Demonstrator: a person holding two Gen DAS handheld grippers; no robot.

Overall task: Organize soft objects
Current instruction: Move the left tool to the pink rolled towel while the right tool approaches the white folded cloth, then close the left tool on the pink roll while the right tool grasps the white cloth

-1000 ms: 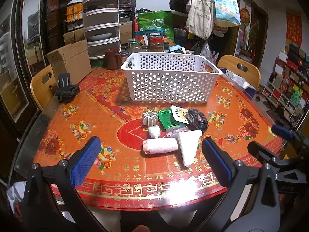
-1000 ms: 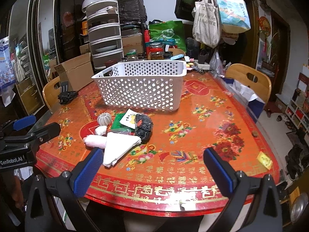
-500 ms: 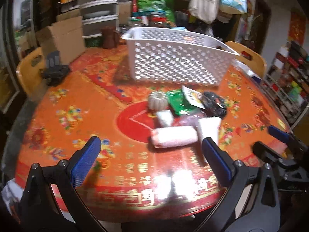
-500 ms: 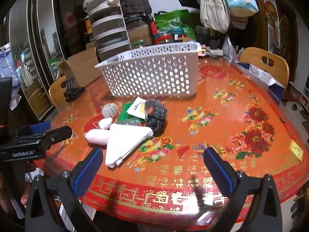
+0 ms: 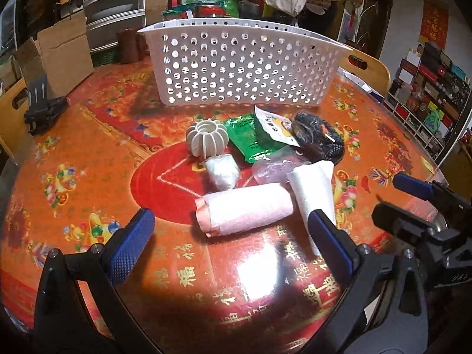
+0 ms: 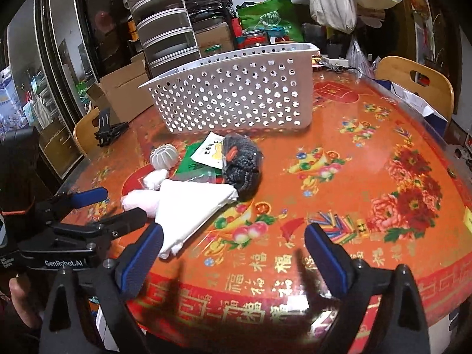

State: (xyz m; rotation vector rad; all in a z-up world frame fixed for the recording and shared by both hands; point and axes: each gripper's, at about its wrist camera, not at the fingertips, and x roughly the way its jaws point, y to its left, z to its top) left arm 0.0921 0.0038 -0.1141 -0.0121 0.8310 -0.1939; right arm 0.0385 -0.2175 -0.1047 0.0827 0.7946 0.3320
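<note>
A pile of soft things lies on the red table in front of a white perforated basket (image 5: 242, 62) (image 6: 233, 94). It holds a pink rolled towel (image 5: 244, 209) (image 6: 137, 202), a white folded cloth (image 5: 315, 188) (image 6: 191, 206), a small white bundle (image 5: 221, 171), a black knitted item (image 5: 320, 137) (image 6: 242, 159), green and white packets (image 5: 253, 135) and a grey ribbed ball (image 5: 206, 138) (image 6: 163, 156). My left gripper (image 5: 233, 242) is open just in front of the pink towel. My right gripper (image 6: 233, 253) is open to the right of the white cloth. Both are empty.
A black phone stand (image 5: 44, 106) sits at the table's left edge. Wooden chairs (image 6: 413, 79) stand around the table. Cardboard boxes (image 5: 62, 53), stacked grey drawers (image 6: 165, 29) and bags crowd the space behind the basket.
Both grippers have moved forward and lower toward the pile. The left one now sits close to the pink towel. Nothing on the table has moved.
</note>
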